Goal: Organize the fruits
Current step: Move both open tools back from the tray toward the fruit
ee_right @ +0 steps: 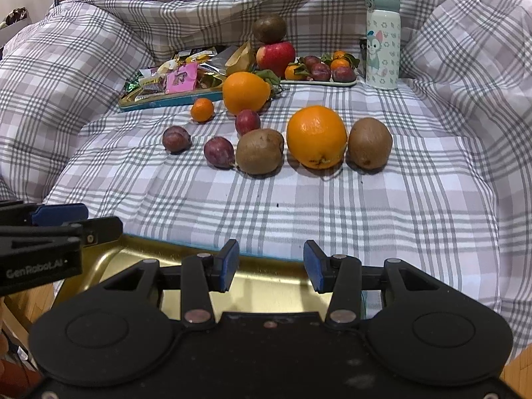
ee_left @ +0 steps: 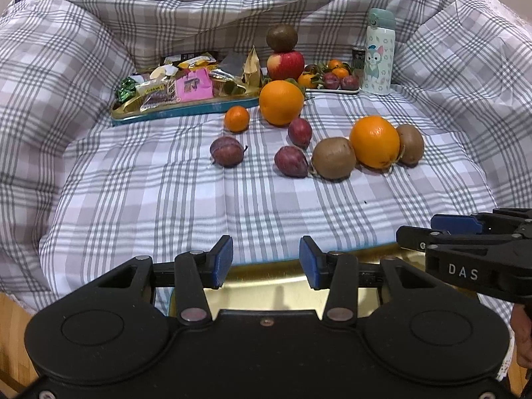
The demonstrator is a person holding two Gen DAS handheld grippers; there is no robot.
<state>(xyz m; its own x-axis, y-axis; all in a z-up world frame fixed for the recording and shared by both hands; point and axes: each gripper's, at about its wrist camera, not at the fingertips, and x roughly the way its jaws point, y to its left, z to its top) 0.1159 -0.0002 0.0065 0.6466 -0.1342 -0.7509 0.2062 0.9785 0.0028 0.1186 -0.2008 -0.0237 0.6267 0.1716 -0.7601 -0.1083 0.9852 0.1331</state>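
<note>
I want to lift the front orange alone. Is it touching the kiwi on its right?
Apart. In the right wrist view a strip of checked cloth shows between the orange and the kiwi; the left wrist view overlaps them.

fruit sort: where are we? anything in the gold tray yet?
Done: nothing visible in the gold tray; its visible part is bare. In hand: nothing; left gripper and right gripper hang open over it. Left: loose fruit on the checked cloth, including the near orange, two kiwis, plums and a small mandarin.
</note>
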